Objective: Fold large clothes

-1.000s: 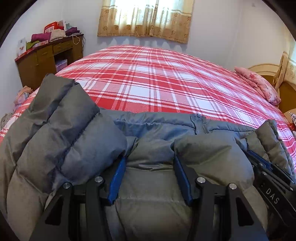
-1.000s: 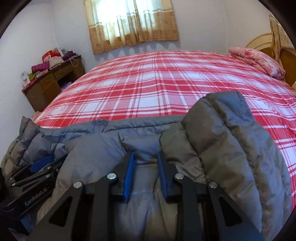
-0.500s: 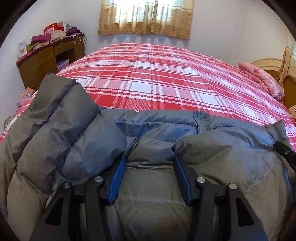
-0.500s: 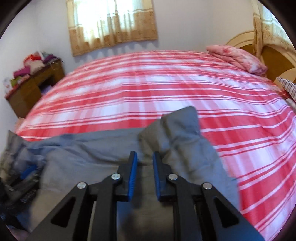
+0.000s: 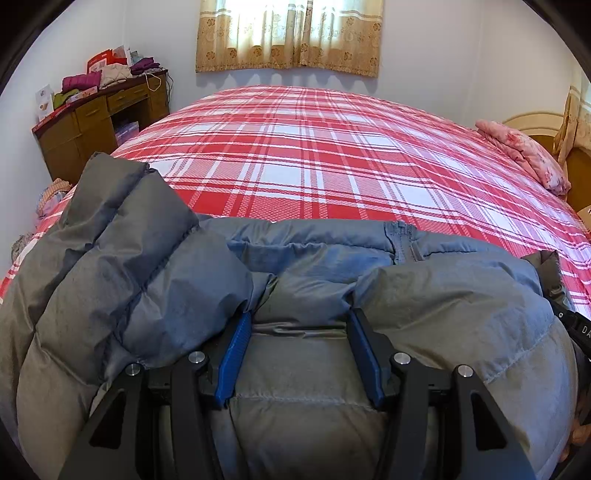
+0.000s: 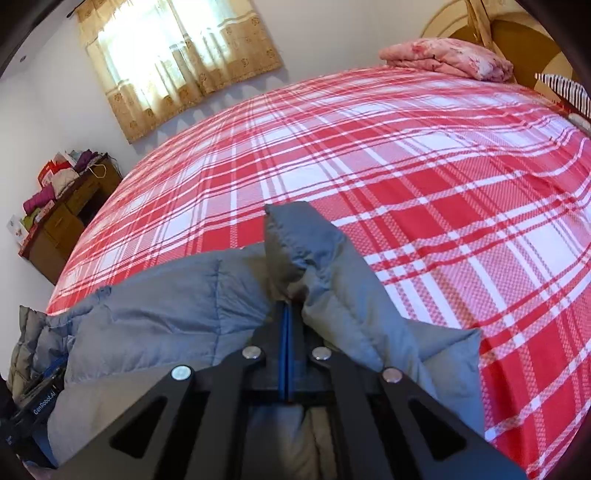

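A large grey puffer jacket [image 5: 325, 266] lies at the near edge of a bed with a red plaid cover [image 5: 314, 155]. My left gripper [image 5: 299, 325] has its jaws wide apart, with the padded jacket bulging between the blue pads; a bunched sleeve [image 5: 122, 236] rises to its left. My right gripper [image 6: 286, 314] is shut on a fold of the same jacket [image 6: 295, 251], at the jacket's right end. The left gripper's body shows at the lower left of the right wrist view [image 6: 40, 391].
A pink folded quilt [image 6: 447, 59] lies by the wooden headboard [image 6: 517, 40] at the far right. A brown desk [image 5: 99, 122] piled with clothes stands left of the bed. A curtained window [image 5: 291, 33] is on the far wall.
My right gripper has closed fully on a jacket fold and swung away to the right. My left gripper has kept its place and width.
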`<state>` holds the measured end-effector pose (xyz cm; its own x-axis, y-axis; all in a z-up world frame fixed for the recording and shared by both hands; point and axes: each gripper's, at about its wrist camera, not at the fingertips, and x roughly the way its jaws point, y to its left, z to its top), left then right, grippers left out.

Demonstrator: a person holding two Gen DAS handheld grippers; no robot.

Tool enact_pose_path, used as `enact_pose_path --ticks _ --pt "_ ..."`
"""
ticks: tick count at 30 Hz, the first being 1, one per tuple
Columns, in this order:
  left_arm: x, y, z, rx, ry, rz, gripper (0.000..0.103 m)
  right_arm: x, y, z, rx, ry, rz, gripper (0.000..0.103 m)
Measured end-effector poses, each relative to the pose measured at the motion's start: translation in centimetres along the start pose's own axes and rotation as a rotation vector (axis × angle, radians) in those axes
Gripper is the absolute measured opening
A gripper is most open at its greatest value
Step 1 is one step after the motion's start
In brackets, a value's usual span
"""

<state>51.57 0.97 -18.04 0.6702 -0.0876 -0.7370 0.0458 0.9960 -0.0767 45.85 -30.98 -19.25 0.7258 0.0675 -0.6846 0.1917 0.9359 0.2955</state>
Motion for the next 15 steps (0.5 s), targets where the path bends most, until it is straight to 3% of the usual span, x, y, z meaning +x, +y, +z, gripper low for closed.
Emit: enact_pose_path --ticks 4,9,11,13,15 --pt "-2.5 0.4 0.0 0.037 0.027 -0.014 0.055 0.0 -0.2 0.0 -0.001 0.004 0.000 0.000" --pt "-8.8 2.6 -0.6 0.041 -0.039 -0.003 0.060 -0.3 -0.4 0.2 -0.003 0.020 0.003 0.005" --pt "-10.4 3.8 -0.8 0.020 -0.044 0.020 0.064 -1.4 0.0 0.5 -0.025 0.019 -0.011 0.017" --pt "-11.8 4.7 -1.1 0.020 -0.070 0.048 0.064 -4.0 0.9 0.4 -0.050 -0.048 -0.019 0.048" --pt "-12.5 5.0 -1.3 0.030 -0.086 0.082 0.064 -7.2 2.6 -0.2 -0.093 -0.122 -0.026 0.054"
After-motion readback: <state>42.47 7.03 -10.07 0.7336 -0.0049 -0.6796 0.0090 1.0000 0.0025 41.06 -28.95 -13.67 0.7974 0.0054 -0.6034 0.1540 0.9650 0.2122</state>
